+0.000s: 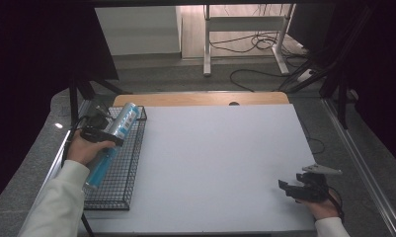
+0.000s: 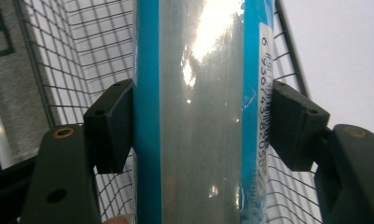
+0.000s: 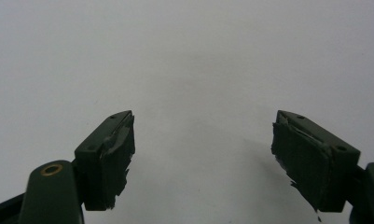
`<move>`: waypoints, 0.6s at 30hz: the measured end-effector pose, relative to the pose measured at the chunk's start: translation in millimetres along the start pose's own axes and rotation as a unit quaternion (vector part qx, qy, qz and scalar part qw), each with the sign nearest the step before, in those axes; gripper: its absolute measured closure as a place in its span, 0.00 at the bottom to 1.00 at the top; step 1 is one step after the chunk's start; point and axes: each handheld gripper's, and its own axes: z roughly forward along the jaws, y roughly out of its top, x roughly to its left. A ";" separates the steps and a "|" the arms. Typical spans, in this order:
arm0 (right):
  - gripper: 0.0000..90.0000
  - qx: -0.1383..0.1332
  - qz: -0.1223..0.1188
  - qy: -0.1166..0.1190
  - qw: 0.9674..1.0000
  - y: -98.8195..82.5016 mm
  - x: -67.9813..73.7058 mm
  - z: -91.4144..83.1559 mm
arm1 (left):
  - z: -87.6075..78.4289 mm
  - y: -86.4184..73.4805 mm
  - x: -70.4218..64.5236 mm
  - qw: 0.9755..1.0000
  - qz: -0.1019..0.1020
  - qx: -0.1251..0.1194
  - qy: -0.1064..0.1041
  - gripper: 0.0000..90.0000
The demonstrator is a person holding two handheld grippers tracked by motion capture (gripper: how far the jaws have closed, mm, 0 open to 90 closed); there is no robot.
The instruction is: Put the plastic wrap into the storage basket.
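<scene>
A long blue and silver tube lies lengthwise over the black wire basket at the table's left side. My left gripper is shut on the tube about midway along it. In the left gripper view the tube runs top to bottom between both pads, which press on its sides, with the basket mesh behind. My right gripper rests low over the white table near the front right, open. Its jaws stand wide apart in the right gripper view, gripper holding nothing.
The white tabletop spreads between the basket and the right hand. A wooden strip borders the far edge. Beyond it are a grey floor, cables and a white desk frame. Dark curtains hang at both sides.
</scene>
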 end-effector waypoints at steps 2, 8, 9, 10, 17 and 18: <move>0.24 0.001 0.001 0.000 1.000 -0.1 0.0 0.0 | 2.8 -0.3 1.9 1.000 -0.005 0.003 -0.001 0.35; 0.24 0.002 0.000 0.000 1.000 -0.3 0.0 0.5 | 11.8 -1.4 2.4 1.000 -0.010 0.015 0.009 0.35; 0.24 0.002 0.000 0.000 1.000 -0.3 0.1 0.6 | 13.8 -1.6 2.1 1.000 -0.011 0.016 0.010 0.35; 0.24 0.002 -0.001 0.000 1.000 -0.4 0.1 0.7 | 15.7 -1.7 2.1 1.000 -0.010 0.020 0.012 0.35; 0.24 0.003 -0.002 0.000 1.000 -0.8 0.2 1.6 | 34.5 -3.1 1.2 0.999 -0.010 0.046 0.024 0.35; 0.24 0.003 -0.003 0.000 1.000 -0.8 0.3 1.5 | 38.0 -3.2 -0.5 0.998 -0.010 0.052 0.037 0.35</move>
